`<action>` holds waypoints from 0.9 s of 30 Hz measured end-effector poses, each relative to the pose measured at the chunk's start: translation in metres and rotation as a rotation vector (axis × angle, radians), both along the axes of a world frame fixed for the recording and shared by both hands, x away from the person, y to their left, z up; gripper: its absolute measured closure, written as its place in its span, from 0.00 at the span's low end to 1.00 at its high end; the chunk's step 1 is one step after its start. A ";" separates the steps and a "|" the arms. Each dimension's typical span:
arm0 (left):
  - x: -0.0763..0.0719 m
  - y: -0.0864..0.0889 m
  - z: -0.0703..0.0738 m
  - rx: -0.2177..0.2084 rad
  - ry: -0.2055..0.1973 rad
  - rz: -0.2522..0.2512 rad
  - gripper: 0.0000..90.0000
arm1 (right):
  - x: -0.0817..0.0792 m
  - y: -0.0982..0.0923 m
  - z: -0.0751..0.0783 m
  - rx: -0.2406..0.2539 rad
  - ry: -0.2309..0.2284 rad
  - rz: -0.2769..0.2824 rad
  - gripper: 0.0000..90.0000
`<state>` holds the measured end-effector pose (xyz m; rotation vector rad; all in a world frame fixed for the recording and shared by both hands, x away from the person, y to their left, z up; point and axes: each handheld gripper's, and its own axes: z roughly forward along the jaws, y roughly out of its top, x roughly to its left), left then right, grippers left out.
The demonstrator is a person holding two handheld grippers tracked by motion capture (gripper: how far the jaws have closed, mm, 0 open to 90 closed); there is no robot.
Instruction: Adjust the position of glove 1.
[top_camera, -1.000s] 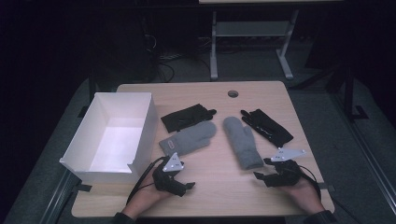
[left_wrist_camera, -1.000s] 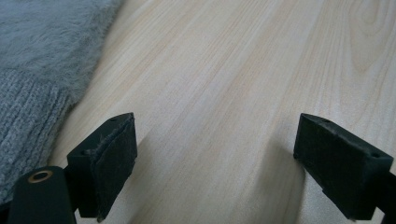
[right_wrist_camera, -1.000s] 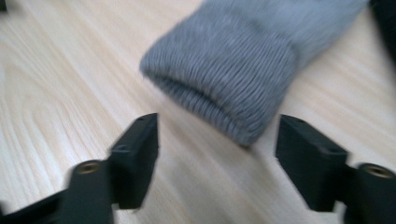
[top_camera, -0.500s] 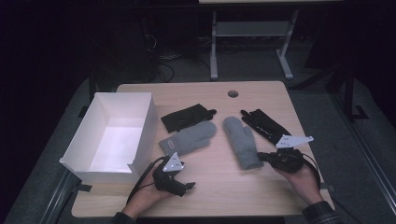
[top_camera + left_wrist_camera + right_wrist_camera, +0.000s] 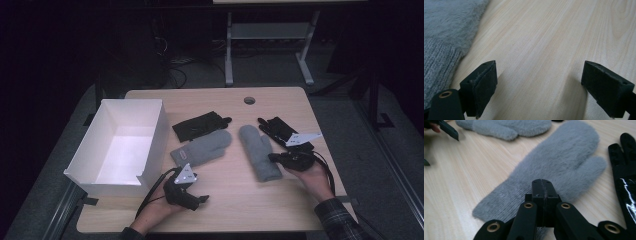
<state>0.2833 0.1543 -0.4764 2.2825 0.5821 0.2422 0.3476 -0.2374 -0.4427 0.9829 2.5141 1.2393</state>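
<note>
Two grey mittens lie mid-table: the left mitten (image 5: 202,147) (image 5: 446,30) (image 5: 506,127) and the right mitten (image 5: 257,150) (image 5: 564,160). One black glove (image 5: 200,125) lies behind the left mitten, and another black glove (image 5: 277,129) (image 5: 624,170) lies beside the right one. My right gripper (image 5: 273,157) (image 5: 541,192) is shut, pad against pad, and its tips hang just over the right mitten's cuff. I see no fabric between the pads. My left gripper (image 5: 197,197) (image 5: 539,87) rests open near the front edge, with bare wood between its jaws and the left mitten's cuff off to its side.
An empty white box (image 5: 125,145) stands at the table's left side. A round cable hole (image 5: 249,100) sits near the far edge. Bare wooden tabletop (image 5: 235,200) stretches between the two hands. Beyond the table stands a metal frame on a dark floor.
My right hand has moved from the front right corner forward and left to the right mitten's cuff. The left hand has stayed put.
</note>
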 end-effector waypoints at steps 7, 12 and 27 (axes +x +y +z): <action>0.000 0.000 0.000 0.001 -0.001 -0.001 0.14 | 0.006 0.006 -0.009 -0.029 0.018 0.030 1.00; 0.000 0.000 0.000 0.003 -0.001 -0.002 0.14 | 0.004 0.011 -0.009 -0.023 0.033 0.061 1.00; 0.001 0.000 0.000 0.005 -0.001 -0.008 0.14 | -0.006 0.044 -0.008 -0.008 0.070 0.174 1.00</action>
